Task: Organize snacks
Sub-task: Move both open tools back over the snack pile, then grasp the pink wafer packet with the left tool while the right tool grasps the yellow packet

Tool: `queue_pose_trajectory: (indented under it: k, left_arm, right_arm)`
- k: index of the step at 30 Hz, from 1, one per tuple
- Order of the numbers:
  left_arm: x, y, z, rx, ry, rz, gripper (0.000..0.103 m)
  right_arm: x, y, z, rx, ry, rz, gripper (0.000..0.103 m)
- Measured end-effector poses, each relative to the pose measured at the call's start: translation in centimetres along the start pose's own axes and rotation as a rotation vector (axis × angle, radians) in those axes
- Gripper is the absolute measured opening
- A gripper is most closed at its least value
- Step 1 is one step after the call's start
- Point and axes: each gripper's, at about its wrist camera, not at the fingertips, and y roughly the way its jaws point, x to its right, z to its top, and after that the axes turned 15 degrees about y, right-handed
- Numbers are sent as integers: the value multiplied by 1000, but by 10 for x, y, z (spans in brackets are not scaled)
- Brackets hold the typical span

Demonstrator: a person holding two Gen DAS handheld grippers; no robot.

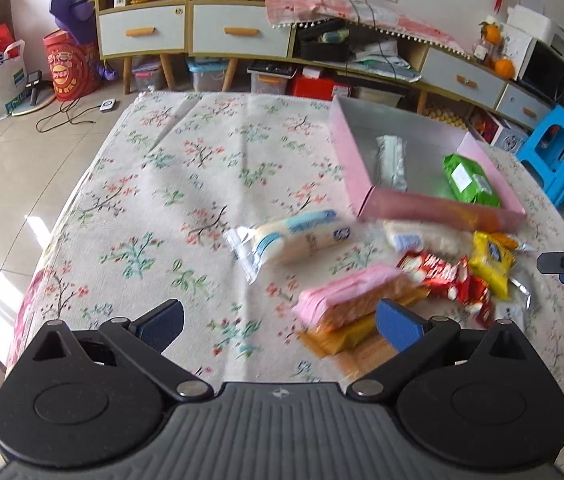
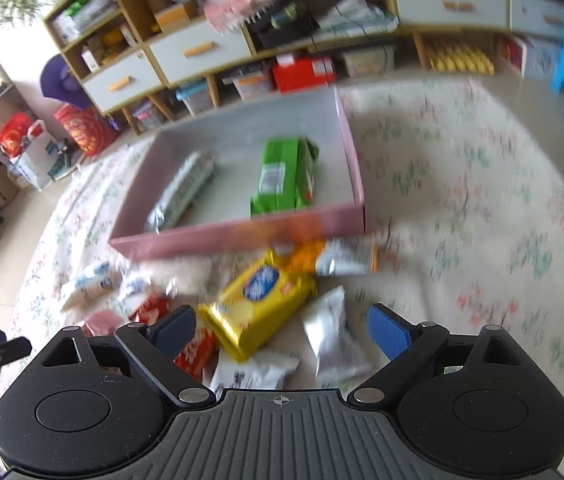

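The left gripper stood wide open and held nothing, low in the frame above the floral cloth; its right pad overlapped the pink pack. The right gripper was likewise wide open and empty, the yellow pack lying between its fingers. The pink box, at upper centre of the right view, contained a green pack and a silver pack. Remaining snacks lay heaped just below the box, among them a red pack and a white pack

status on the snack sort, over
Both tongs open, empty. Pink box holds green pack, silver pack. Rest piled loose beside it. Nothing blocking.
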Motion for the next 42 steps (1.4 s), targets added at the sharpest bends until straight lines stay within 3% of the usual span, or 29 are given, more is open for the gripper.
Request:
queue_pose_trajectory:
  k: [7,14,24,26,28,30,32,36,39,42]
  left_arm:
    - [1,11,-7,-37,28,-7,102]
    - [1,21,-7,1,97,-48,101]
    - [-2,36,3,46,115,-154,73]
    - [-3,39,6,45,105,-175,68]
    - [-5,42,9,39,83,-186,55]
    - [-4,45,10,29,79,-186,52]
    - [-2,48,10,20,84,-172,50]
    - [1,56,8,-47,128,-106,32]
    - [1,52,7,-53,161,-104,33]
    - [1,47,6,-33,182,-128,51]
  right_arm:
    - [-13,19,-13,-38,5,-65,94]
    - [-29,24,-11,-32,-4,-35,94]
    - [-35,30,-1,-21,46,32,92]
    - [-35,32,1,-21,45,41,86]
    - [-35,36,3,-25,39,37,78]
    - [-35,42,4,-32,41,24,69]
    - [-33,46,4,-29,42,10,67]
    - [-35,49,5,-8,17,-3,64]
    - [-36,49,5,-6,13,-27,60]
    - [-37,49,6,0,-5,-51,60]
